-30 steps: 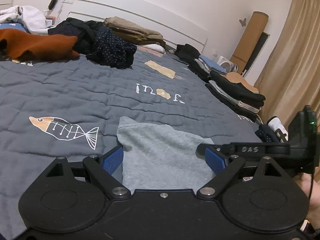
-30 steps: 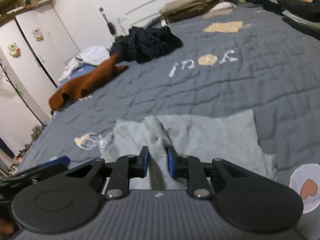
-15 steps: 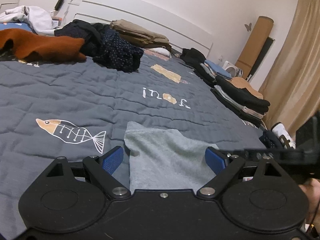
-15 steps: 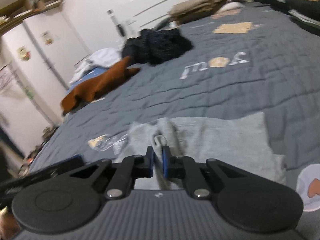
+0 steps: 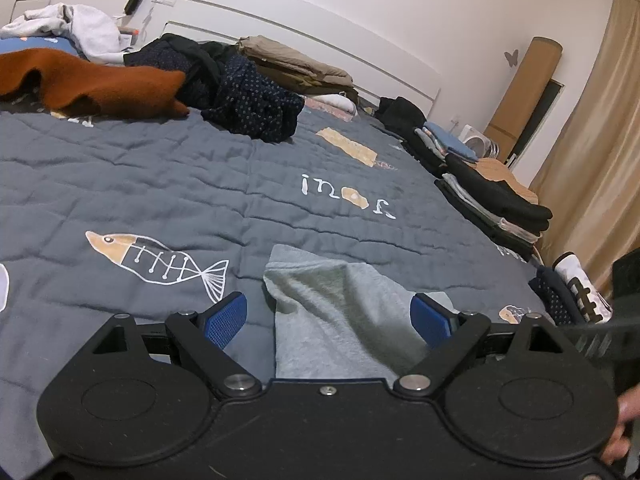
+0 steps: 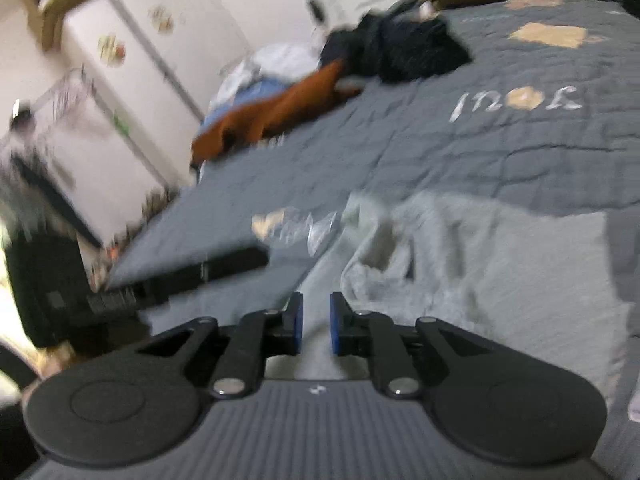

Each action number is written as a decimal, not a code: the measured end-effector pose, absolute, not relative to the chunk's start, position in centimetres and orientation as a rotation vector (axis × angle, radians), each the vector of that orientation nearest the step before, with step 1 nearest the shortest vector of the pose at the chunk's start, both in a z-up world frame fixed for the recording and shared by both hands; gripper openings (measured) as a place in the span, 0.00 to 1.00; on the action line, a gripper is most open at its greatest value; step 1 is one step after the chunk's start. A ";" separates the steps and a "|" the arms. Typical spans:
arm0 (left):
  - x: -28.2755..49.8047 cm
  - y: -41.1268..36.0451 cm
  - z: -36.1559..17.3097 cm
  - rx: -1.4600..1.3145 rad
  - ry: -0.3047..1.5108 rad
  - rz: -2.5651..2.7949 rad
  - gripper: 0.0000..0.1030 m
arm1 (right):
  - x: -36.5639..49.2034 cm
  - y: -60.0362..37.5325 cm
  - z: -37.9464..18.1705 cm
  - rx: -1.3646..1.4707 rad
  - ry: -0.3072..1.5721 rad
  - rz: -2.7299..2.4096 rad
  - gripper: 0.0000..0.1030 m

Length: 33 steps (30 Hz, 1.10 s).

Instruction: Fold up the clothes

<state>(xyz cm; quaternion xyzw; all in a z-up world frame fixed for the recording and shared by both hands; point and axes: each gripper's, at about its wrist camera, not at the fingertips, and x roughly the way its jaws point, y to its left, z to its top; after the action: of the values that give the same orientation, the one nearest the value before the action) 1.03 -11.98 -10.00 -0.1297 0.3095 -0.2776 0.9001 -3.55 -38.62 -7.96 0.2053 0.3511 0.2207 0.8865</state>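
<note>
A light grey garment (image 5: 340, 320) lies on the dark grey quilt (image 5: 200, 184) near its front edge. My left gripper (image 5: 328, 312) hovers over it, open wide, with the cloth between its blue pads (image 5: 226, 314) but untouched. In the blurred right wrist view my right gripper (image 6: 316, 316) stands nearly closed on a raised fold of the grey garment (image 6: 500, 272). Its jaws are opening slightly, and cloth still fills the narrow gap. The right gripper's black body (image 5: 600, 332) shows at the left wrist view's right edge.
Unfolded clothes lie at the back: a rust-brown piece (image 5: 100, 84), a dark dotted heap (image 5: 248, 104) and white laundry (image 5: 68, 28). Folded stacks (image 5: 492, 200) line the right side by the curtain (image 5: 600, 140). A white wardrobe (image 6: 140, 60) stands to the left of the bed.
The right jaws narrowed onto a fold of the grey garment and rose a little, and that view swung left. The cloth's right side has lifted into a ridge. The left gripper stayed open.
</note>
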 end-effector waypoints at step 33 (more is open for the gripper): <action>0.9 -13.6 -11.2 -0.229 0.685 -0.585 0.86 | -6.8 -36.8 -8.3 0.340 0.854 0.767 0.05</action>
<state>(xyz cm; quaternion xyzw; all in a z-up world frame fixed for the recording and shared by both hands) 0.93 -13.56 -11.25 -0.1104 0.3301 -0.2821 0.8940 -6.81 -36.77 -8.31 0.1598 0.4021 0.3609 0.8261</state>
